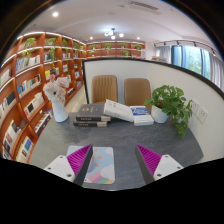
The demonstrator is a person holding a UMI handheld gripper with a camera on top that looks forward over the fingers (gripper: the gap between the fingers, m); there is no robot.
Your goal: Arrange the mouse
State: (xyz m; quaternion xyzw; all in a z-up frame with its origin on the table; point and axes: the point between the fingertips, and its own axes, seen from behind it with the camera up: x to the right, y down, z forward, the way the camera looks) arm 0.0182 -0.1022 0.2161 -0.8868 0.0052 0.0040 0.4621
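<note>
No mouse to pick out from here. What lies nearest is a flat pink-and-teal mat (100, 165) on the grey counter (125, 140), running lengthwise between the two fingers. The claw (108, 160) is spread wide and released. Its magenta pads (77, 155) face inward, with a gap between each pad and the mat, so nothing is gripped.

Looking past the fingertips, there's a stretch of bare counter and then a row of things along the far edge. A stack of dark books (92, 117) sits dead ahead, with a pale book (118, 109) leaning tilted on top of it. Just beside that, to the right, is a smaller pile of books (142, 118). At the left end of the row, a white vase (60, 110) holds pale flowers (54, 88). At the right end, a leafy green plant (173, 102) spills out of a white pot (160, 114).

Behind the counter, two tan chairs (104, 88) stand side by side against a low white partition (150, 70). Orange-framed bookshelves (30, 85), packed with books, run down the left wall and carry on across the back of the room. Windows (195, 55) show on the right, and ceiling lights (112, 34) glow overhead.
</note>
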